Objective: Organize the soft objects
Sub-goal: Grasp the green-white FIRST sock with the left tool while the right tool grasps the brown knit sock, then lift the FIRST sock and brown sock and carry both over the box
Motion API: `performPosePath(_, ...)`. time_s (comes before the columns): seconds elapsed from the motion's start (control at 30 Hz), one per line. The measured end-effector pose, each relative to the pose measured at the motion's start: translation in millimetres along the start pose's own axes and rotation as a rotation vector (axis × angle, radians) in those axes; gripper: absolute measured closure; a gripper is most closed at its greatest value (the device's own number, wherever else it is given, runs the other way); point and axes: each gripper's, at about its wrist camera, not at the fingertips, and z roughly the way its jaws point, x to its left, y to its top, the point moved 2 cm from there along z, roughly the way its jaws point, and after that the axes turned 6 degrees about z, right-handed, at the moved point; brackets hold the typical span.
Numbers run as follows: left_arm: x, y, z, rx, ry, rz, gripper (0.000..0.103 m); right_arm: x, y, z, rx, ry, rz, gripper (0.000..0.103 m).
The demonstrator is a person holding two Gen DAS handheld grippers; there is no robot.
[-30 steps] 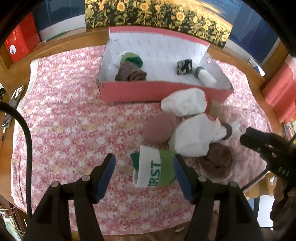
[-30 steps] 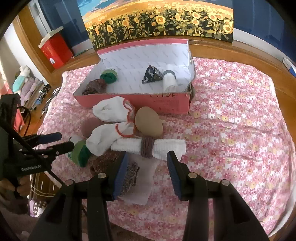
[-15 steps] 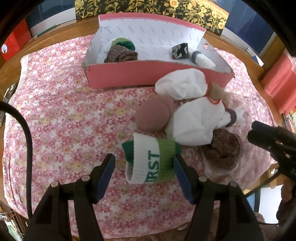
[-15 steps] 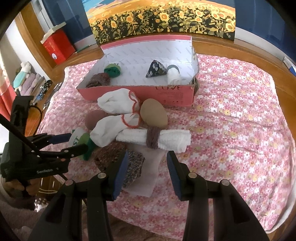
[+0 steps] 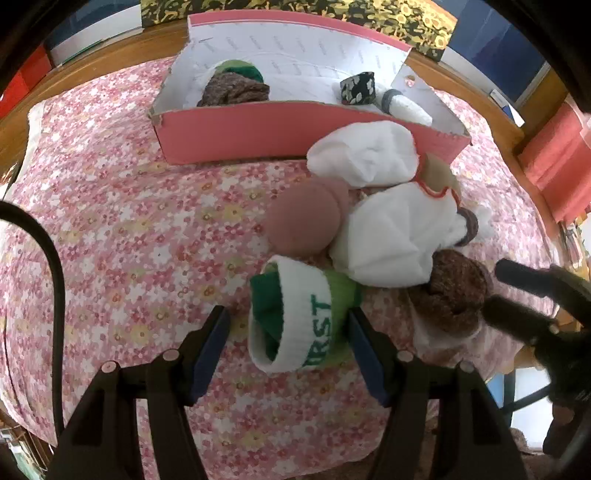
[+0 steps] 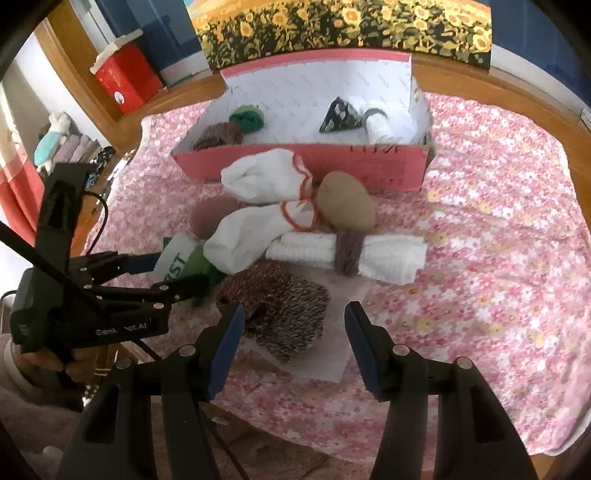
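A rolled green and white sock (image 5: 301,314) lies on the flowered cloth between the open fingers of my left gripper (image 5: 288,328); it also shows in the right wrist view (image 6: 184,262). My right gripper (image 6: 293,328) is open, its fingers on either side of a brown knitted roll (image 6: 280,310), which also shows in the left wrist view (image 5: 450,291). Behind lie a pink ball (image 5: 304,218), two white socks (image 6: 262,177) (image 6: 243,240), a tan ball (image 6: 347,203) and a white roll with a brown band (image 6: 347,251). The pink box (image 5: 280,129) holds several rolled items.
A white cloth (image 6: 332,354) lies under the brown knitted roll. The table's wooden rim (image 6: 517,85) runs around the flowered cloth (image 6: 498,240). A sunflower picture (image 6: 347,33) and a red container (image 6: 125,77) stand behind the box.
Both grippers have moved forward and lower. The green and white sock now sits between the left fingers, and the brown knitted roll between the right fingers. Nothing was gripped.
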Motion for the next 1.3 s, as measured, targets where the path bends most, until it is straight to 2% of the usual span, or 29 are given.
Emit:
performPosePath(0.13,0.0,1.7,1.4,-0.006,-0.011,0.016,0.038,4.7,-0.3,9.8,0.017,0.004,0.013,0.045)
performPosePath(0.2,0.1,2.5,1.7,-0.011,-0.019,0.028,0.049,6.3,-0.9,14.6,0.026,0.002,0.02,0.045)
performPosePath(0.4,3.5,3.0,-2.7,-0.021,-0.071,0.07,0.061,12.9,-1.8,26.3,0.05,0.008,0.042,0.045)
performPosePath(0.5,7.0,2.8,-7.7,-0.022,-0.094,0.09,0.063,13.7,-0.8,28.0,0.049,0.012,0.068,0.047)
performPosePath(0.63,12.5,1.3,-14.5,-0.025,-0.116,0.113,0.065,16.1,-0.9,27.6,0.039,0.025,0.096,0.061)
performPosePath(0.83,24.0,-5.3,-24.0,-0.026,-0.14,0.159,0.067,19.4,-3.1,17.0,-0.003,0.006,0.138,0.072)
performPosePath(1.07,33.0,-5.4,-37.7,-0.063,-0.173,0.223,0.068,26.9,-9.3,2.4,-0.058,-0.01,0.163,0.076)
performPosePath(1.3,41.9,-1.1,-48.4,-0.091,-0.169,0.217,0.068,33.0,-10.5,-13.7,-0.087,-0.008,0.144,0.077)
